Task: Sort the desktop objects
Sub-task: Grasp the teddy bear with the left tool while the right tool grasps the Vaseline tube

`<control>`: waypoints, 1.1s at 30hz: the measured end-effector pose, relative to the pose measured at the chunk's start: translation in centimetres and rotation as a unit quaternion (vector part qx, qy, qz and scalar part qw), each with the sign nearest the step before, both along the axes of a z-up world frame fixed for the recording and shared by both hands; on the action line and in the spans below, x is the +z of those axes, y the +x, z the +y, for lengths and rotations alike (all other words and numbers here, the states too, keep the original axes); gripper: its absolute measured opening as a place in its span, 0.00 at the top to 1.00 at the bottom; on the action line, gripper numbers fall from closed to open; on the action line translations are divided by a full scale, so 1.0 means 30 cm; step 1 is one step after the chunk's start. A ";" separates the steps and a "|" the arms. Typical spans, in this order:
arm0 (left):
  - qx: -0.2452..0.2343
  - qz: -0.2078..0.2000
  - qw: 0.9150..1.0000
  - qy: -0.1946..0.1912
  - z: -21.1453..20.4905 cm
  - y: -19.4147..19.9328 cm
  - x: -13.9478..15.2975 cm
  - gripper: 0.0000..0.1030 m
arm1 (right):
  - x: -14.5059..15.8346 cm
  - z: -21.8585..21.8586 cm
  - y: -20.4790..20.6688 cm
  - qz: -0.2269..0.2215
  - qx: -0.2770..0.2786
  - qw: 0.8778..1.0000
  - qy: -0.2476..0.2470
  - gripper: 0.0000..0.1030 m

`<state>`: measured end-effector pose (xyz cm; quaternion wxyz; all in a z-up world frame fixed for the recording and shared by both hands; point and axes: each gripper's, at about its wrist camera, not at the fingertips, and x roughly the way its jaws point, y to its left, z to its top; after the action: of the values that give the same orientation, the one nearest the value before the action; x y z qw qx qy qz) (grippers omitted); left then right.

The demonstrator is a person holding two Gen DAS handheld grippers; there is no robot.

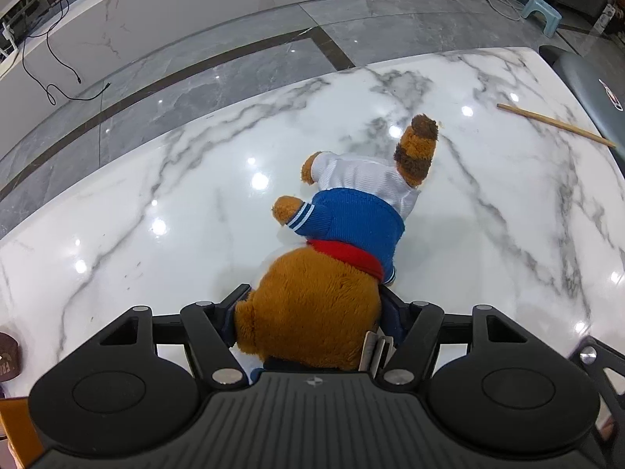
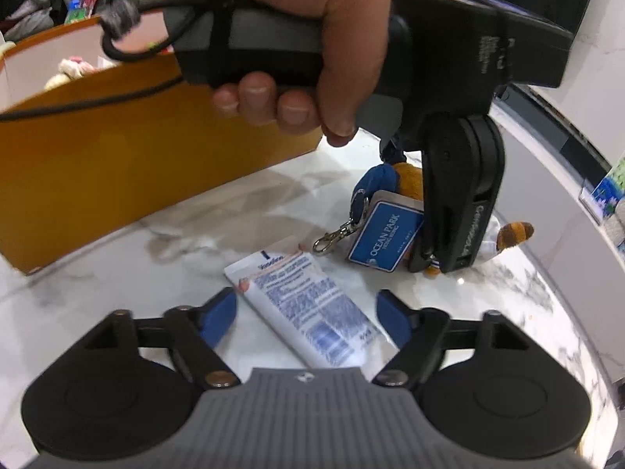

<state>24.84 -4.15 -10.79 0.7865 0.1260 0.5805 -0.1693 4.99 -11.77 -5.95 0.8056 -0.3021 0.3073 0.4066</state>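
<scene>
Left gripper [image 1: 308, 312] fills the bottom of the left wrist view, pointing steeply down, its jaws on either side of the head of a plush toy [image 1: 343, 230]. Pads look to be against the fur, but I cannot tell whether they press. Toy lies face down on the marble table [image 1: 488, 203], well in from the far edge, tail up; likely the next item to be sorted. Wooden stick [image 1: 554, 124] rests near the table's far right edge, untouched.

Right wrist view: right gripper [image 2: 306, 312] spread wide, pads clear of a white tube [image 2: 308, 305] lying flat on the table between them, slanted, not gripped. Beyond it a hand [image 2: 297, 31] holds the left gripper over the toy, whose blue tag [image 2: 384, 236] and metal clip [image 2: 336, 236] trail toward the tube. Orange box [image 2: 129, 148] stands at the left, open-topped; pale soft items show inside, too blurred to name. It probably serves as the sorting bin.
</scene>
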 end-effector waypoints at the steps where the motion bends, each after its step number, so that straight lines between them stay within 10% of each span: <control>1: 0.000 0.000 1.000 0.001 0.001 -0.002 -0.001 0.24 | -0.014 0.008 0.000 0.001 0.001 1.000 -0.007 0.14; 4: -0.002 0.000 1.000 0.002 -0.007 -0.009 0.000 0.24 | -0.004 -0.001 0.036 0.053 -0.029 0.998 -0.019 0.12; 9: -0.005 -0.004 1.000 0.006 -0.009 -0.018 0.005 0.24 | 0.047 -0.069 0.073 0.193 -0.077 0.976 -0.060 0.58; 17: -0.004 -0.005 1.000 0.007 -0.012 -0.020 0.004 0.21 | 0.027 -0.053 0.047 0.172 -0.091 0.980 -0.030 0.32; 21: -0.002 -0.009 1.000 0.009 -0.013 -0.024 0.003 0.21 | 0.050 -0.030 0.066 0.182 -0.109 0.977 -0.028 0.50; 33: -0.011 -0.005 1.000 -0.001 -0.037 -0.092 0.005 0.29 | 0.094 -0.129 0.064 0.194 -0.150 0.969 -0.028 0.51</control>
<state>22.06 -5.26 -10.64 0.7873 0.1325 0.5754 -0.1776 6.90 -15.64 -3.14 0.7735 -0.1904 0.5110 0.3231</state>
